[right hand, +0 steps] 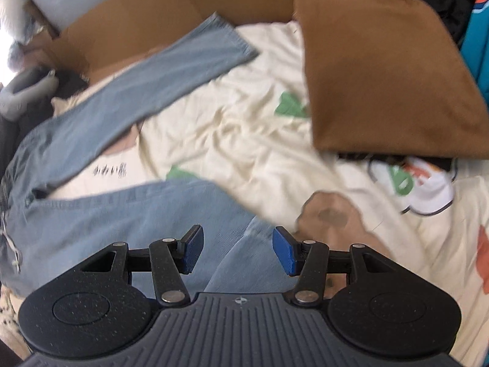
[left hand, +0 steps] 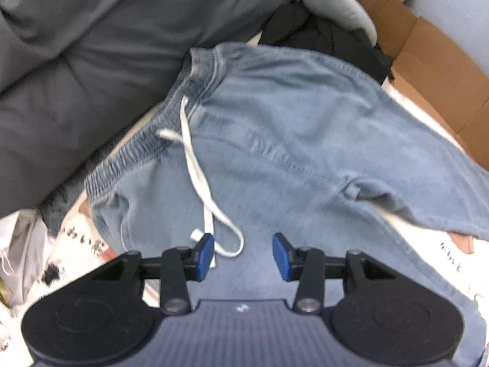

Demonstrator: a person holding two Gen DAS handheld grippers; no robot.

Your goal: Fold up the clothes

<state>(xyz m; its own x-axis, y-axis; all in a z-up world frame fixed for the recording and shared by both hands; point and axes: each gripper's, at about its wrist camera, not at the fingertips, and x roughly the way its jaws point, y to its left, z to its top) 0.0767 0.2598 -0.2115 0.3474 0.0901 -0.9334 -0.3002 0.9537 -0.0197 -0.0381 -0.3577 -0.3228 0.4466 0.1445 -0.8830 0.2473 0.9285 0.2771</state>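
A pair of light blue jeans lies spread out flat on a cream bedsheet with green and orange pictures on it. In the left wrist view, the stretchy waistband is at the left side of the jeans, close to a dark grey blanket, and it runs slantwise from lower left to upper right. A white drawstring hangs down from the waistband and makes a loop on the blue cloth. The left gripper is over the top part of the jeans, near the end of the drawstring. Its blue pads are apart and nothing is between them. In the right wrist view, the jeans stretch long from the waist at the left out to the right. One leg points up and to the right, and its hem reaches a brown cardboard box. The other leg lies lower and runs under the right gripper. That gripper's blue pads are apart too, with blue cloth below them but not pinched. A brown pillow sits on the sheet at the upper right, well apart from the jeans.
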